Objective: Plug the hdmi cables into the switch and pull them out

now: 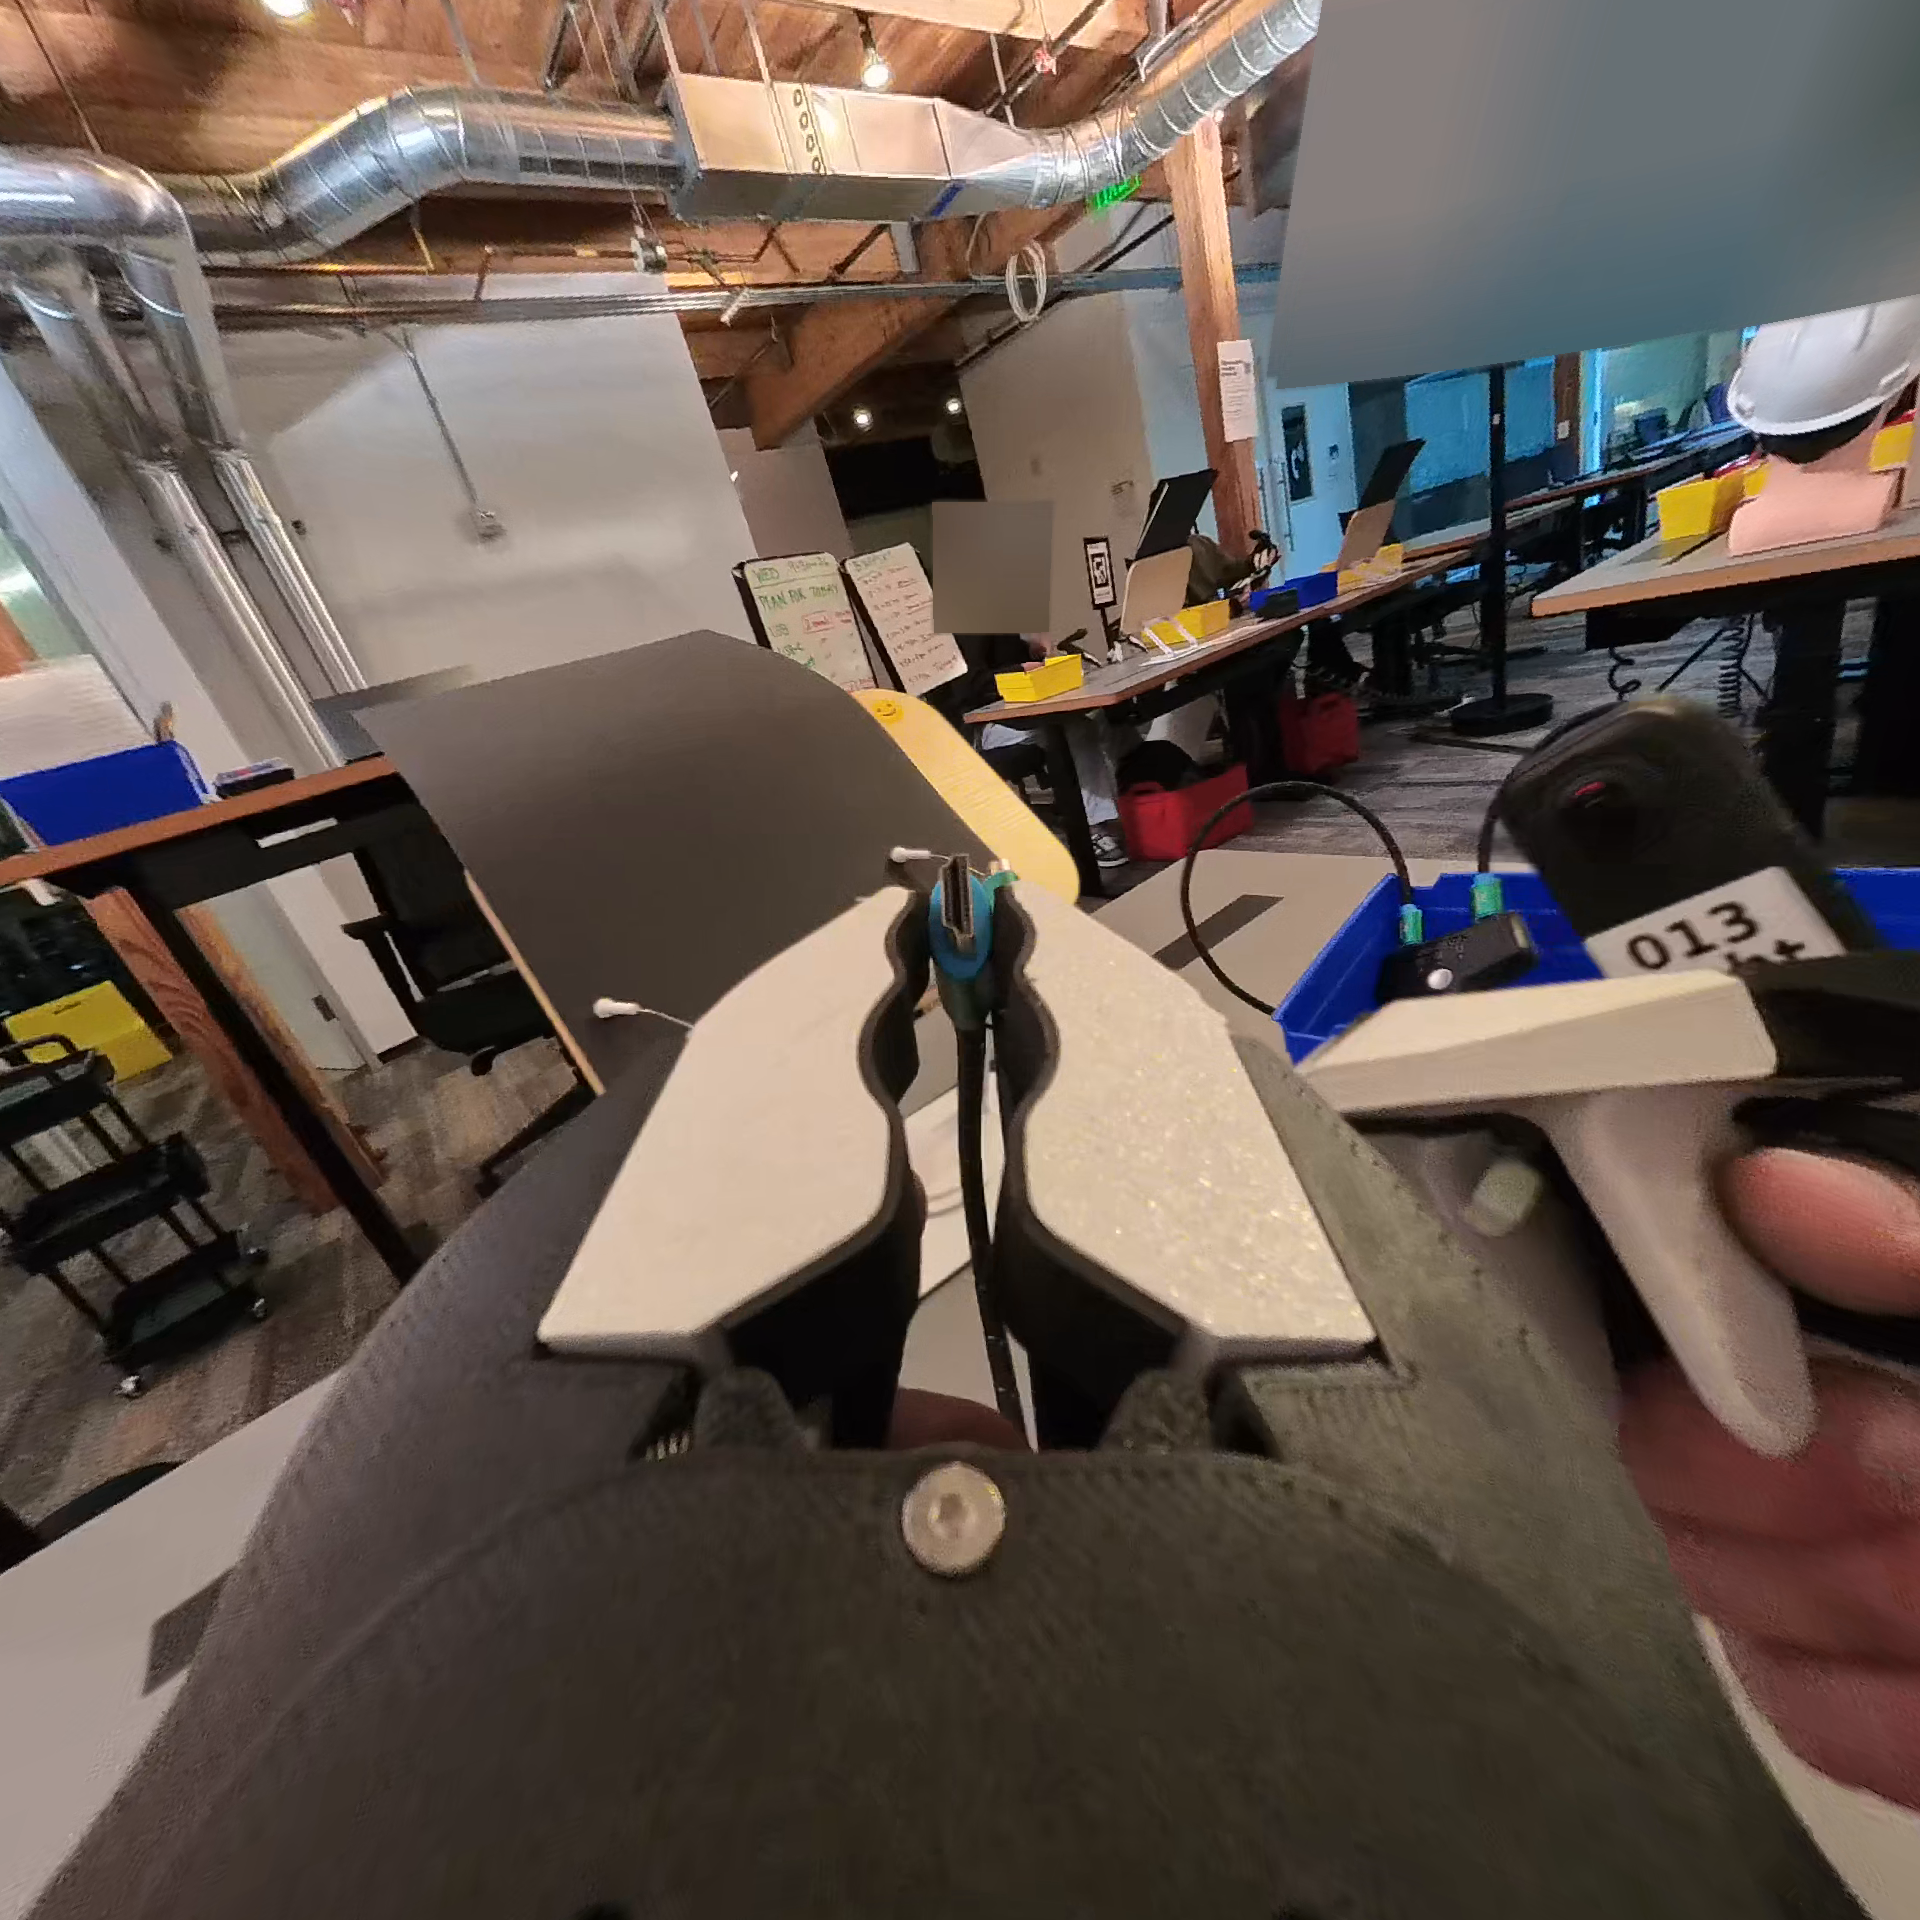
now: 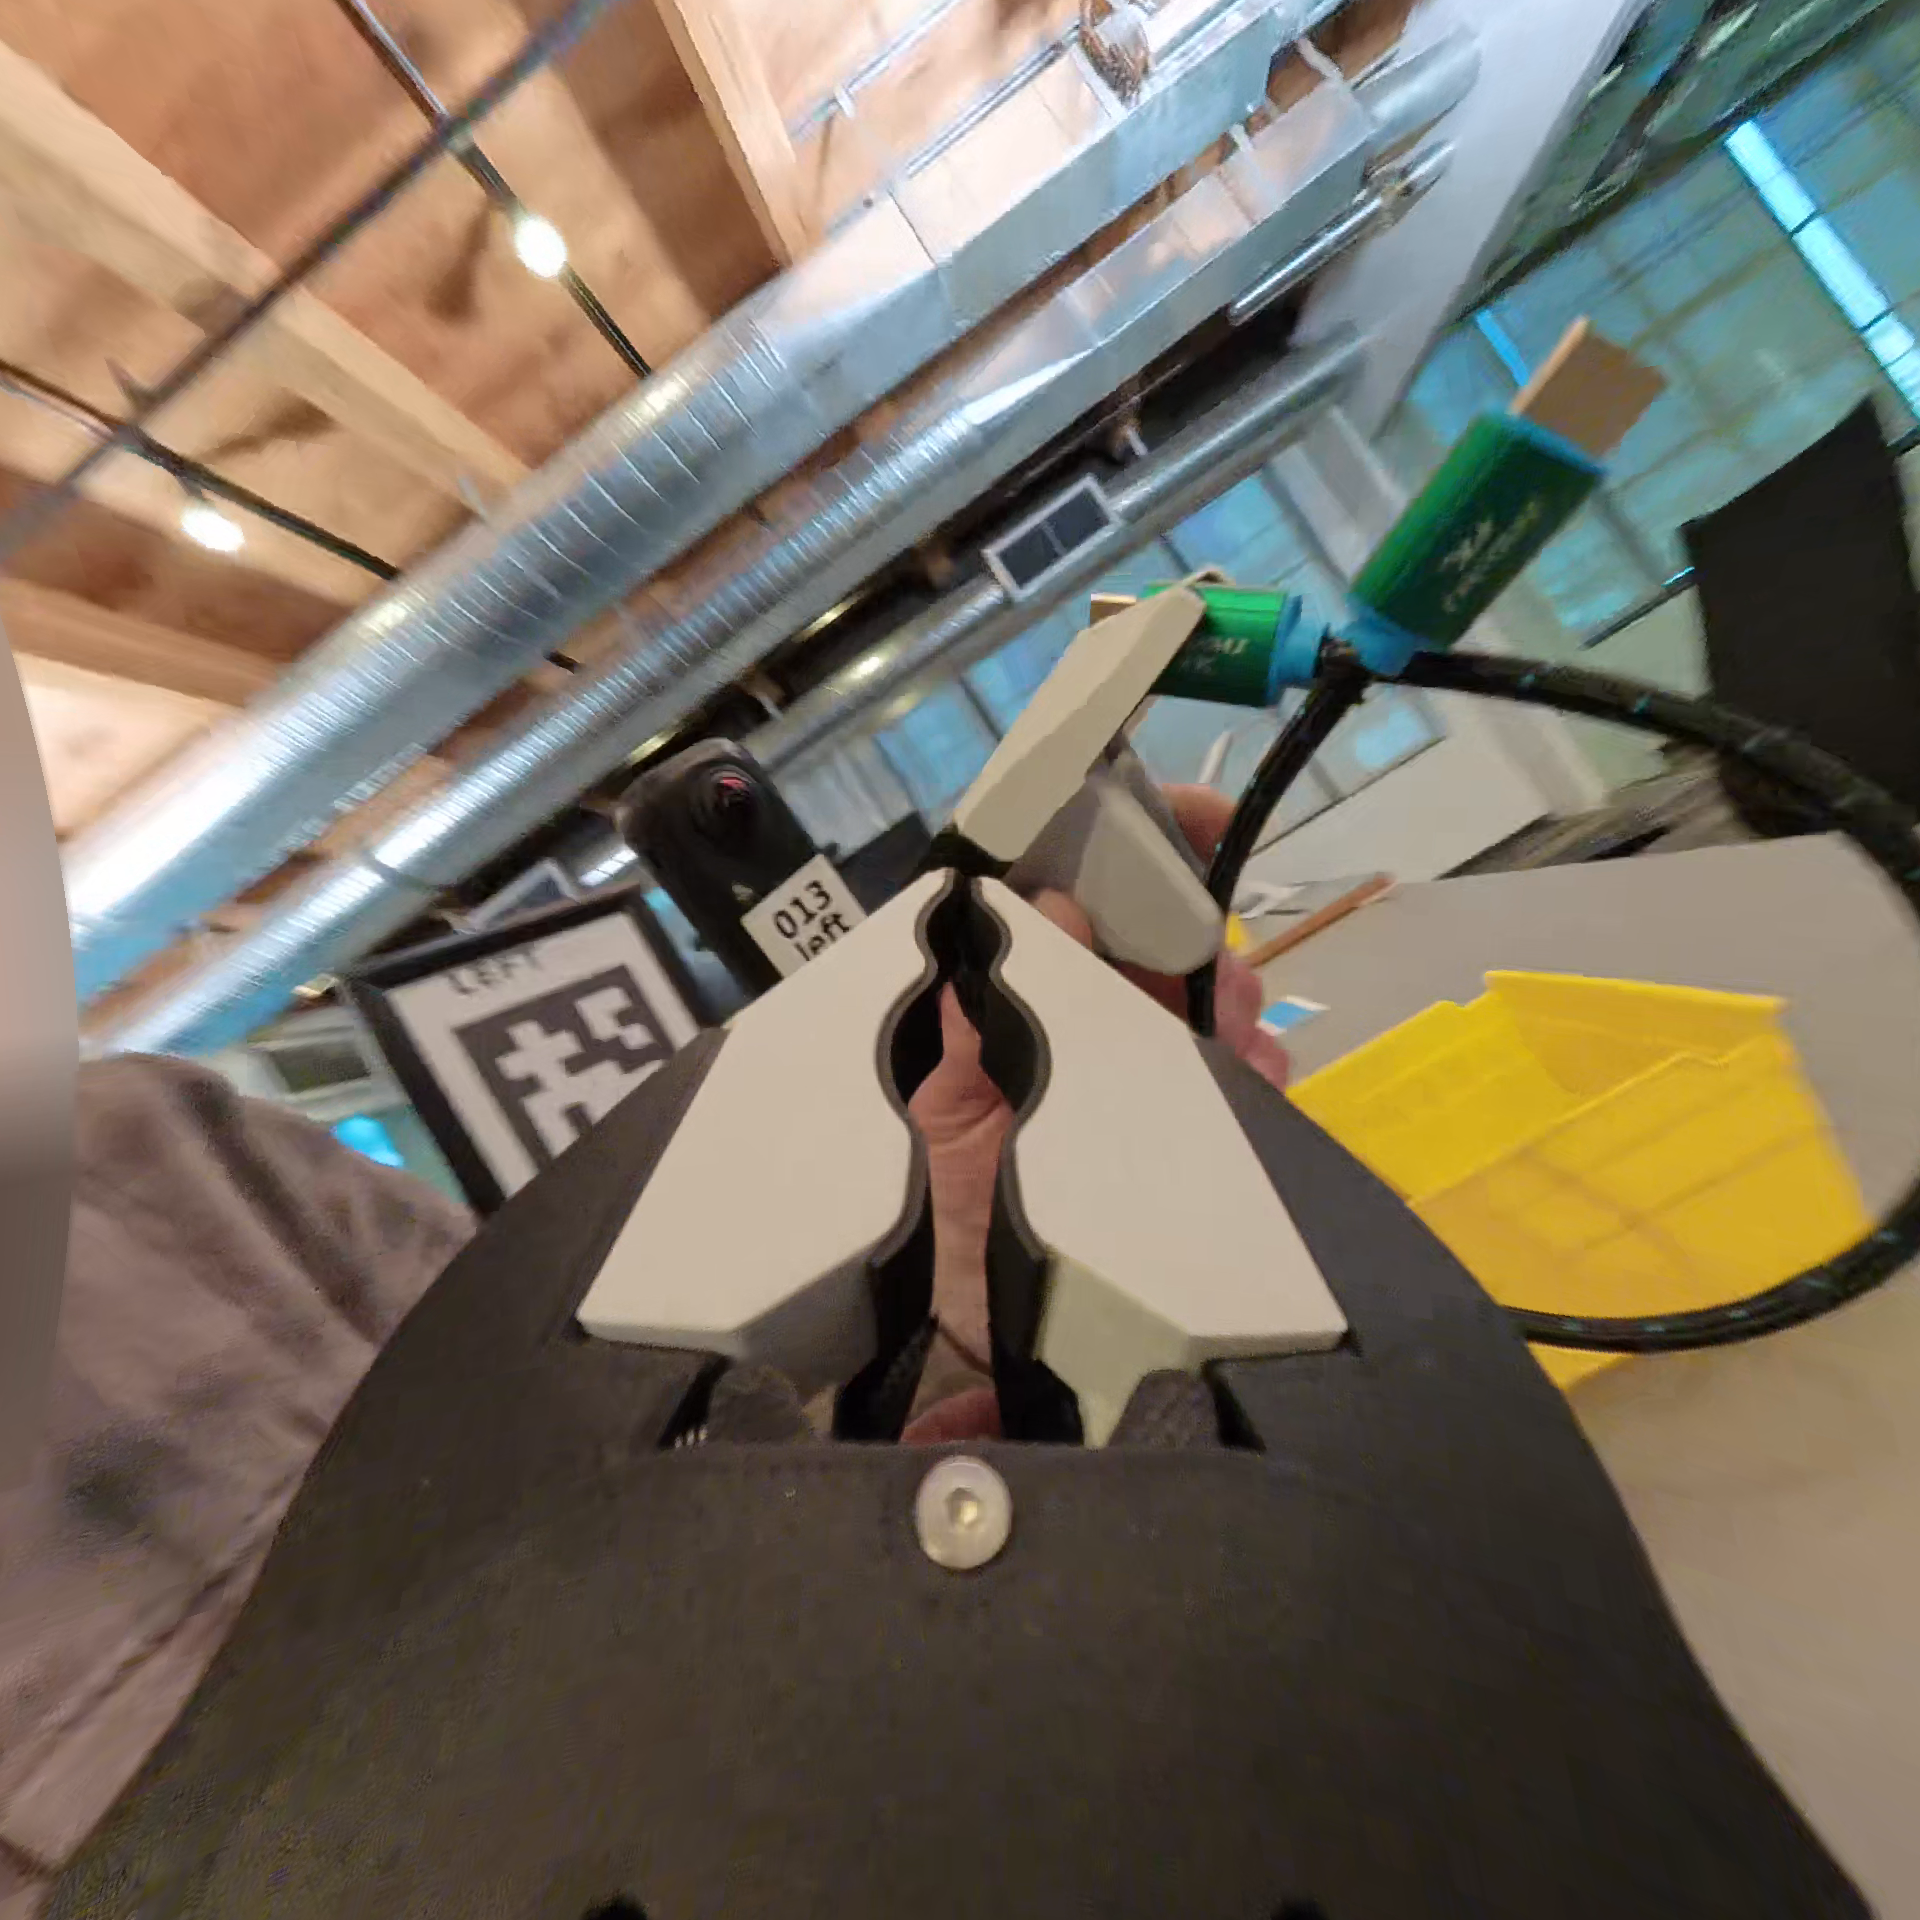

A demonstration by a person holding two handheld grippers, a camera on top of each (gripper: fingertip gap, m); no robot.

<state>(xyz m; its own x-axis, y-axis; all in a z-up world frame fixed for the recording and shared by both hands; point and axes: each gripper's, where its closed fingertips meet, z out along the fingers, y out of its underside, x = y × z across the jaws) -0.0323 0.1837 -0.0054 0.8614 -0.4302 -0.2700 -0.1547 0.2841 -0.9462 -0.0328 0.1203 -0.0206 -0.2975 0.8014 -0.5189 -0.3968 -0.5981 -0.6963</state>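
Note:
My left gripper (image 1: 961, 925) is shut on a green and blue HDMI plug (image 1: 954, 920), metal tip pointing up and away; its black cable (image 1: 977, 1195) runs back between the fingers. A black switch (image 1: 1455, 958) lies in a blue bin (image 1: 1335, 1003) at the right with two green plugs in it. My right gripper (image 1: 1325, 1070) sits right of the left one, above the bin. In the right wrist view my right gripper (image 2: 961, 891) is shut with nothing between its tips. Beyond it the left gripper's finger (image 2: 1091, 717) holds the plug (image 2: 1221, 644); a second plug (image 2: 1475, 525) hangs free on a looped cable (image 2: 1849, 831).
A yellow bin (image 2: 1610, 1143) stands on the grey table (image 2: 1558, 935) right of my right gripper. A black panel (image 1: 644, 810) stands behind the table. A hand (image 1: 1818, 1455) holds the right gripper. Desks with yellow bins (image 1: 1039, 681) and a seated person lie farther off.

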